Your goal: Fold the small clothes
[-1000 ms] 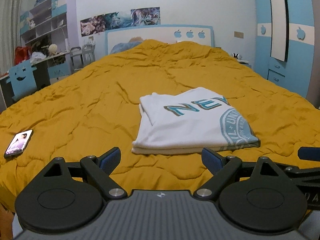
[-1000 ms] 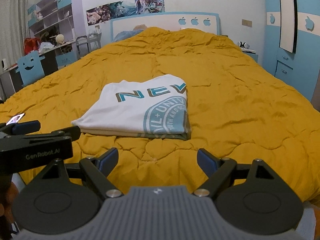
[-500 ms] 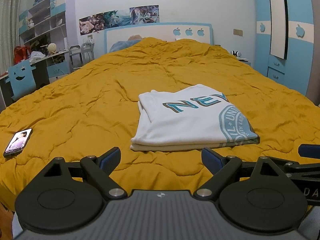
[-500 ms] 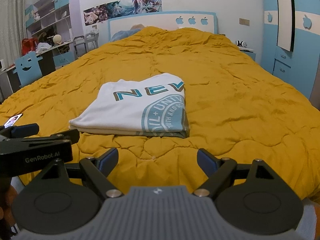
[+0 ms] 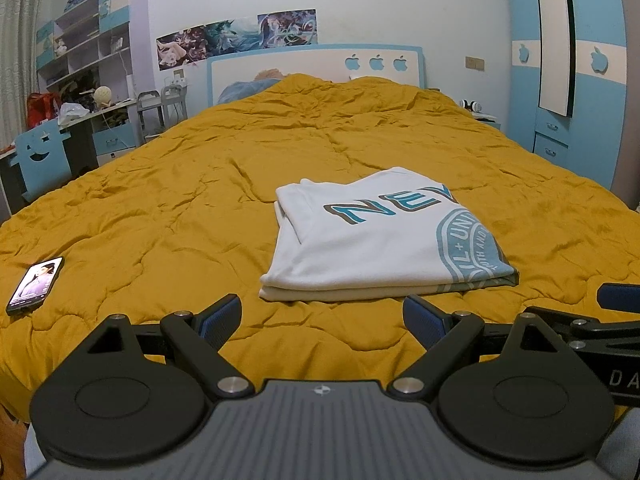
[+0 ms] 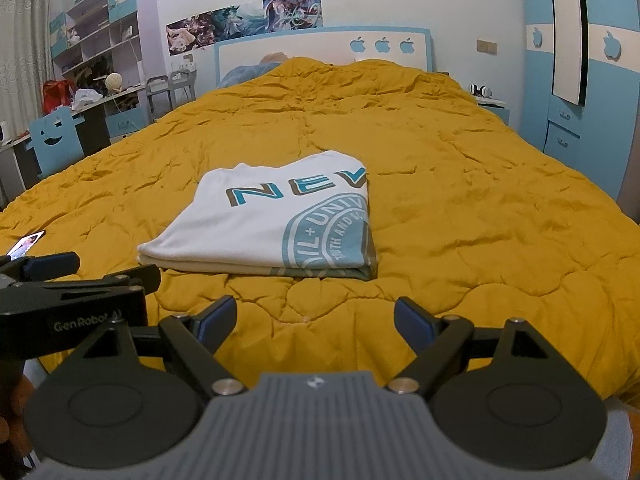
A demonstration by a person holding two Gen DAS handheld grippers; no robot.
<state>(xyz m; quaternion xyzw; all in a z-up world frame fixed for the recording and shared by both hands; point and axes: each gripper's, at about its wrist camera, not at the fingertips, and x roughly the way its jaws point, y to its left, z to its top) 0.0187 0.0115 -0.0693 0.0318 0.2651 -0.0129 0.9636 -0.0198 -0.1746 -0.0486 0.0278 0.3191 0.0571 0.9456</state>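
Observation:
A white T-shirt with teal lettering lies folded in a neat rectangle on the yellow quilt; it also shows in the right wrist view. My left gripper is open and empty, held near the bed's front edge, short of the shirt. My right gripper is open and empty too, level with it and to its right. The left gripper also shows in the right wrist view.
A phone lies on the quilt at the front left. A desk with a blue chair and shelves stand left of the bed. A blue wardrobe stands on the right. The headboard is at the far end.
Both grippers have drawn back slightly from the folded shirt and stayed open. The shirt has not moved.

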